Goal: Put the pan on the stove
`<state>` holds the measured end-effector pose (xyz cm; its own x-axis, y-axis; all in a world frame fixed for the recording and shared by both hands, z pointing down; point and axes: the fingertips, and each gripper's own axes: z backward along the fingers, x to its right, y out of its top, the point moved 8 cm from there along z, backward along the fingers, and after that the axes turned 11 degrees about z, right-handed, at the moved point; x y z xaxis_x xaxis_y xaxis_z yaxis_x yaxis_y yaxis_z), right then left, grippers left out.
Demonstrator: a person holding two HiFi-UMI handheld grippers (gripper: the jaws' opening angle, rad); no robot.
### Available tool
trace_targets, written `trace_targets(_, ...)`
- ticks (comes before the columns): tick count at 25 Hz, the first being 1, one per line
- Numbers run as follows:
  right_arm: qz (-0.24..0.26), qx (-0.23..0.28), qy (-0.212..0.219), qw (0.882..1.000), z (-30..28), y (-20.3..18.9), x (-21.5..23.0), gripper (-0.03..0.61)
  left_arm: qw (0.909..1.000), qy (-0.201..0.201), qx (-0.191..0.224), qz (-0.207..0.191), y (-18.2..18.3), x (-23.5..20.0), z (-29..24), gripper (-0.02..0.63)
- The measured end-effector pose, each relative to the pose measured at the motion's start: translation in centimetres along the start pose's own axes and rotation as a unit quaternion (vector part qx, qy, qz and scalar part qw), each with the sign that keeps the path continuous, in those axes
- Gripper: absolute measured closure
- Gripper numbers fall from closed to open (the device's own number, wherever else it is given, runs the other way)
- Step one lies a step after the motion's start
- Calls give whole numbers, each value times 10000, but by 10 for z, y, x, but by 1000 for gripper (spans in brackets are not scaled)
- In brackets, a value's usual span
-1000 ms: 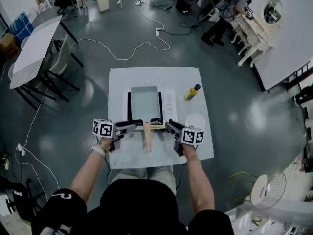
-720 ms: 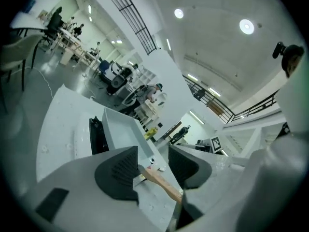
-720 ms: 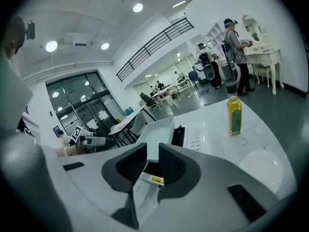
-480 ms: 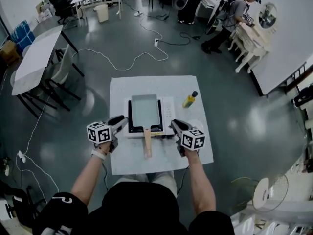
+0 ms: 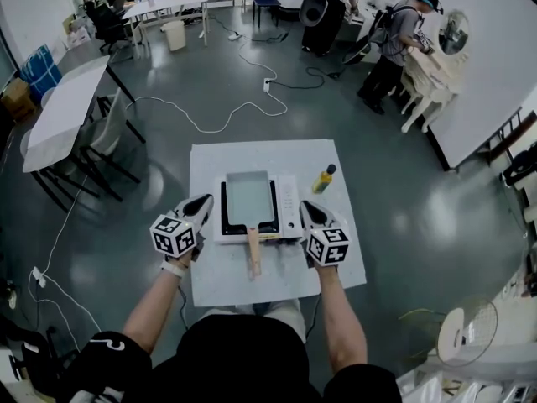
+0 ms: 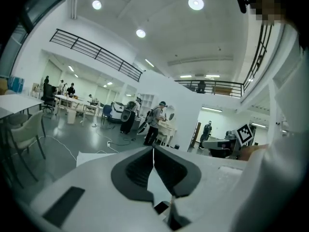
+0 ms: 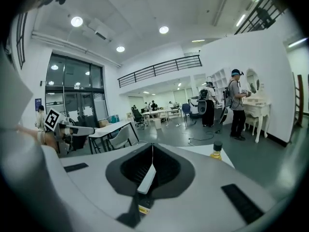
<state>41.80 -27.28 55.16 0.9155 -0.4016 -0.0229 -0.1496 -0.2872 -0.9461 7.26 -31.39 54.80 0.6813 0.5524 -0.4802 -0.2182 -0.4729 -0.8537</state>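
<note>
— Grey polished floor spread all round, crossed by cables, and a white table (image 5: pixel 210 162) stood in the middle. What was on it?
— A stove (image 5: pixel 289 201), white with a black top. The pan (image 5: pixel 249 198) sat on that black top, on the stove's left part, beside the control strip.
— Which way did the pan lie?
— It was rectangular, with its long axis running from the far side toward the person. Its wooden handle (image 5: pixel 252 250) pointed straight back at the person, sticking out past the stove's near edge over the table.
— And the grippers?
— The left gripper (image 5: pixel 204 200) hung beside the stove's left edge and the right gripper (image 5: pixel 304 206) beside its right edge, both tips aimed away from the person. Neither touched the pan or its handle.
— Jaws?
— Both pairs were pressed together with nothing between them. In the left gripper view the pads met in one line, and the right gripper view showed the same.
— Anything else?
— A yellow bottle (image 5: pixel 323 179) with a dark cap stood upright on the table, past the stove's far right corner and apart from it. A person (image 5: pixel 393 44) stood at a white dresser, far off by the wall.
</note>
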Motion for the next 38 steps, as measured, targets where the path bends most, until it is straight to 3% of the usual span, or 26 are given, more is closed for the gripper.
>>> trace_targets(6, 439, 71, -253, 9987, 6, 15, -15, 580, 9996, 21, 22, -263, 4, 17, -2, 614)
trace_targets(20, 338, 142, -68, 9993, 6, 8, -36, 581, 9988, -38, -187, -443, -4, 26, -4, 614)
trace_targets(38, 388, 15, -49, 9992, 1, 0, -33, 581, 9988, 11, -228, -444, -6, 20, -6, 614)
